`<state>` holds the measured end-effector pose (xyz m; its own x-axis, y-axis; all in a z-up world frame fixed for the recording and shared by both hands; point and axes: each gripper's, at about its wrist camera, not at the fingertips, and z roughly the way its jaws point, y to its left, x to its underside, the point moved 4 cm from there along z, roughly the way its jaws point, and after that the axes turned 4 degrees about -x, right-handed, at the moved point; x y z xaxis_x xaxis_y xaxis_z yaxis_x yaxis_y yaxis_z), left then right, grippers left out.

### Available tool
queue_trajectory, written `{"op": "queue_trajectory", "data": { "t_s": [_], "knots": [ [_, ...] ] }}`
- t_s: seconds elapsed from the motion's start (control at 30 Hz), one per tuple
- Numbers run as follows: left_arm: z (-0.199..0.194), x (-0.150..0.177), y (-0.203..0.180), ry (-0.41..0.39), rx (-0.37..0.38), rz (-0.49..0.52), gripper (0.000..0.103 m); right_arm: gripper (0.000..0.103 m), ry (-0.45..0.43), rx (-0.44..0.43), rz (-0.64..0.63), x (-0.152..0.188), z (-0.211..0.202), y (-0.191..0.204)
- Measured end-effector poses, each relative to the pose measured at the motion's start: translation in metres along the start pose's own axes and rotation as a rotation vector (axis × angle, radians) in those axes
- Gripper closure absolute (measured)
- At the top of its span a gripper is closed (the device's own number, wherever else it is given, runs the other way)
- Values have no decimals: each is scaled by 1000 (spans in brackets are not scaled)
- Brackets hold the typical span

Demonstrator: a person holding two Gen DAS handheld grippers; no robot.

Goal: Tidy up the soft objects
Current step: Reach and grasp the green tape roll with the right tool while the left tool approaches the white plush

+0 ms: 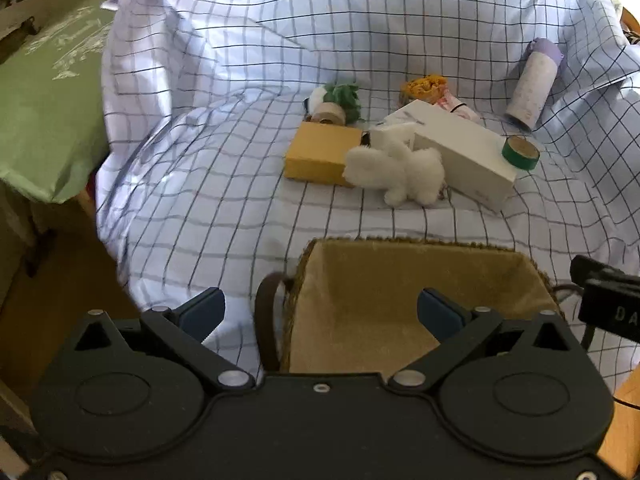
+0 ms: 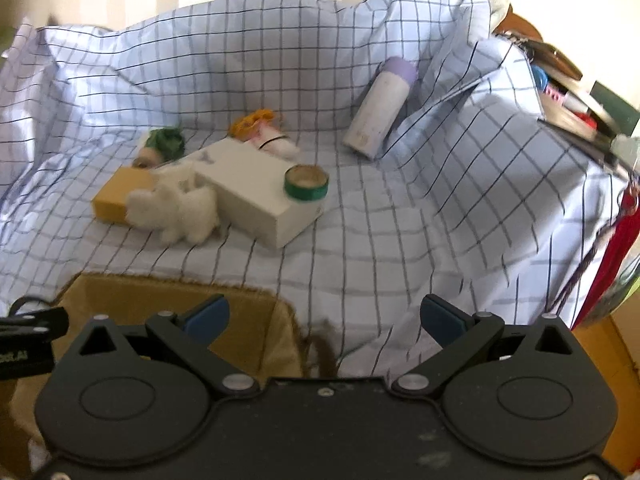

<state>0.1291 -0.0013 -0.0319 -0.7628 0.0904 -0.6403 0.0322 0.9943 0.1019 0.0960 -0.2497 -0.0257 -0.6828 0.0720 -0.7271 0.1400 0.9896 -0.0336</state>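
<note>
Checked cloth (image 1: 240,184) covers the surface, rumpled high at the back. Nearest the cameras stands a lined basket (image 1: 400,248), nothing visible inside it. Beyond it lies a white plush toy (image 1: 400,172), touching a yellow box (image 1: 320,152) and a white box (image 1: 460,152) that carries a green tape roll (image 1: 520,153). Two smaller soft items, green (image 1: 340,98) and orange (image 1: 424,86), sit behind the boxes; a bottle (image 1: 532,88) leans against the cloth at the right. Left gripper (image 1: 320,308) and right gripper (image 2: 324,312) both stand wide apart, holding nothing. Assessment: sorting not begun; all soft items remain to be binned.
</note>
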Motion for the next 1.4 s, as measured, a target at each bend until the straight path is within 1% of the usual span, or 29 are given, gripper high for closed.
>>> {"op": "queue_trajectory", "data": {
  "t_s": [0.1,0.2,0.27,0.33,0.5,0.7,0.9,1.07,1.17,1.2,1.3,1.37,1.4],
  "knots": [
    [12,-11,-2,4,26,-1,4,1,16,3,-1,-10,16,-3],
    [24,-22,-3,14,48,-15,5,1,68,-22,20,-17,37,-8],
    [33,-28,-4,23,53,-14,12,6,87,-46,37,-21,49,-11],
    [41,-35,-6,29,53,2,14,6,85,-56,42,-27,59,-13],
    [58,-49,-9,44,62,22,15,6,61,-54,67,-45,80,-17],
    [77,-66,-17,39,56,47,19,6,44,-69,97,-66,107,-22],
    [99,-78,-29,69,113,63,22,7,16,-77,70,-81,133,-20],
    [114,-83,-39,96,137,91,21,15,31,-85,50,-84,154,-16],
    [120,-85,-44,105,141,113,21,20,47,-90,51,-84,167,-14],
    [121,-85,-45,105,140,117,21,21,51,-93,52,-84,170,-14],
    [124,-89,-47,104,138,124,21,24,43,-105,62,-85,176,-13],
    [126,-92,-49,101,136,130,21,35,35,-114,65,-86,176,-13],
    [127,-93,-50,97,133,136,21,39,33,-119,68,-87,176,-13]
  ]
}}
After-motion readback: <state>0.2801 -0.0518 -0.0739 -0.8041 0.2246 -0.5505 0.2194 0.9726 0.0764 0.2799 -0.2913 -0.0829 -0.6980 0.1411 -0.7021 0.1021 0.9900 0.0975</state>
